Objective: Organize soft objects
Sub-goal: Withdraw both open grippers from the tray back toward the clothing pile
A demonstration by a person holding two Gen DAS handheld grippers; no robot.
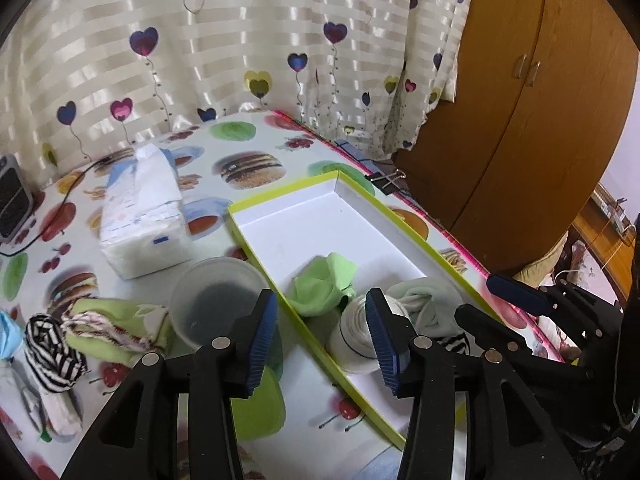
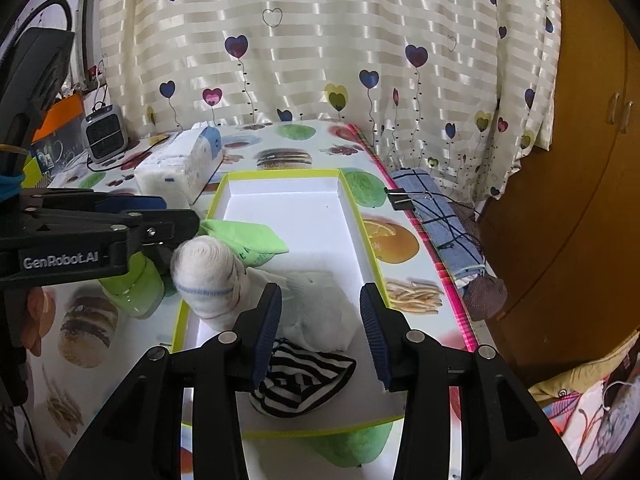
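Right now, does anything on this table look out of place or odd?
Only unsorted leftovers: a striped sock and a green cloth bundle lie outside the box that holds the other rolls. Nothing looks spilled or damaged.

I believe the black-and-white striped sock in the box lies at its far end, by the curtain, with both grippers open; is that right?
Not quite: the striped sock lies at the near end of the box, just under the open right gripper, as the right wrist view shows. The left gripper is open too.

A shallow tray point(image 2: 362, 224) lies on the table point(image 2: 288, 136) by its right edge. Inside the tray, a rolled sock point(image 2: 208, 276) sits at the left wall, a folded cloth point(image 2: 244, 236) behind it, and a striped sock point(image 2: 304, 380) nearest the front. Left of the tray stand a tissue pack point(image 1: 140, 216) and, nearer, a plastic cup point(image 1: 220, 300).
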